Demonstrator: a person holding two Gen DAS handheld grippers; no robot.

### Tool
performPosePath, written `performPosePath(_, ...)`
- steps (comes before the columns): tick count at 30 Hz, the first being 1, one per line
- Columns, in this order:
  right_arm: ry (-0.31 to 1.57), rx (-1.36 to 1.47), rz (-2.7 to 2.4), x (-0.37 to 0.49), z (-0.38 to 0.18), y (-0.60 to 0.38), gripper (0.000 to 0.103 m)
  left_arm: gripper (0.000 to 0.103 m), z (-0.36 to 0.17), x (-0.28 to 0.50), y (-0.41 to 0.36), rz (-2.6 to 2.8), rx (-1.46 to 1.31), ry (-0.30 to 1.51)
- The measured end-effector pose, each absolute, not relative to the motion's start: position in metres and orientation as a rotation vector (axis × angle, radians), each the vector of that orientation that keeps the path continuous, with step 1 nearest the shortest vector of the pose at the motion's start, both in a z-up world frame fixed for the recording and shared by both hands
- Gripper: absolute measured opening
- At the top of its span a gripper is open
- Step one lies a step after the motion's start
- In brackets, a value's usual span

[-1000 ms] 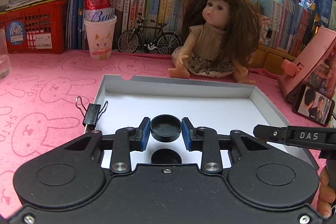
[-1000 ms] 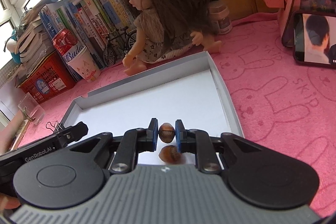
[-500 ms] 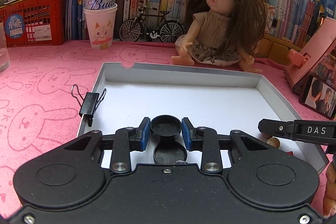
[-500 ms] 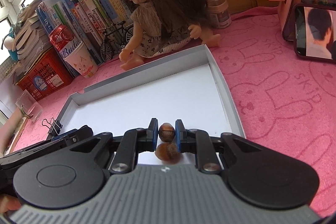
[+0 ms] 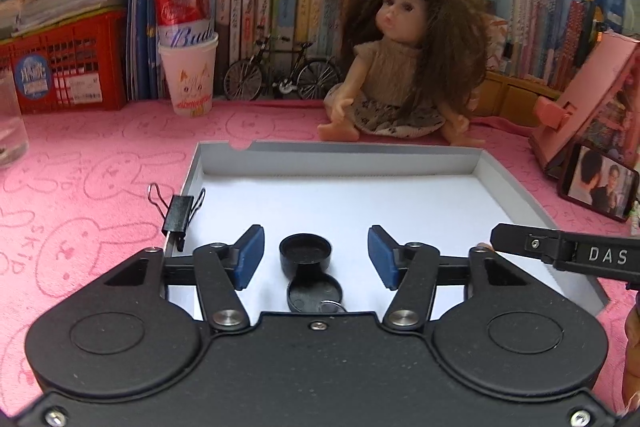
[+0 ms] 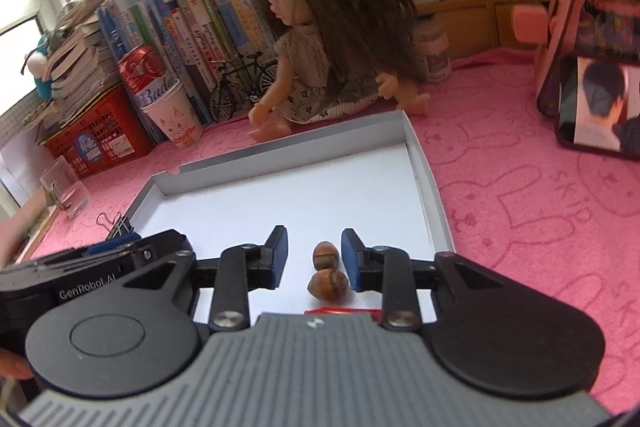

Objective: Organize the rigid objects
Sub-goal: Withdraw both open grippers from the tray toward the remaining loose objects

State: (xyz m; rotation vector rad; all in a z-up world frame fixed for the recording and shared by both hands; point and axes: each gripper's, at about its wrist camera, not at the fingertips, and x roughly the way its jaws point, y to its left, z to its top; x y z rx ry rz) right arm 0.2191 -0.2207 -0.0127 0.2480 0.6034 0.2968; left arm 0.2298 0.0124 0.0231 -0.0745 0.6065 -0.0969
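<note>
Both tongs just opened, doll beyond tray.

The left tool's housing is hiding the near edge of the lower black cap and most of a metal ring at its 5 o'clock. In the right wrist view, a red object is peeking out under that tool's body, too covered to identify. A glass is being cut off at 9 o'clock.
</note>
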Motion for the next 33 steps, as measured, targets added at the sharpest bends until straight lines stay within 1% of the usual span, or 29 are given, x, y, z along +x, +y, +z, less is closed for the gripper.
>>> performPosePath(2, 0.584, 0.213, 0.299, 0.211, -0.009, -0.219, 0.052, 0.06, 0.027, 0.223, 0.01, -0.109, -0.063, 0.594)
performPosePath(5, 0.56, 0.176, 0.303, 0.198, -0.004, -0.218, 0.059, 0.061, 0.032, 0.212, 0.005, -0.128, -0.05, 0.588)
performPosePath(9, 0.534, 0.134, 0.303, 0.184, 0.001, -0.217, 0.069, 0.064, 0.037, 0.195, 0.0, -0.157, -0.038, 0.579)
performPosePath(13, 0.517, 0.111, 0.296, 0.171, 0.002, -0.22, 0.078, 0.069, 0.041, 0.176, -0.002, -0.176, -0.025, 0.565)
performPosePath(16, 0.507, 0.097, 0.296, 0.162, 0.002, -0.222, 0.082, 0.072, 0.043, 0.16, -0.001, -0.188, -0.018, 0.548)
performPosePath(23, 0.49, 0.047, 0.288, 0.141, -0.003, -0.225, 0.085, 0.073, 0.045, 0.128, 0.0, -0.22, -0.019, 0.544)
performPosePath(33, 0.483, 0.018, 0.275, 0.118, -0.007, -0.224, 0.086, 0.074, 0.042, 0.092, -0.01, -0.269, 0.009, 0.535)
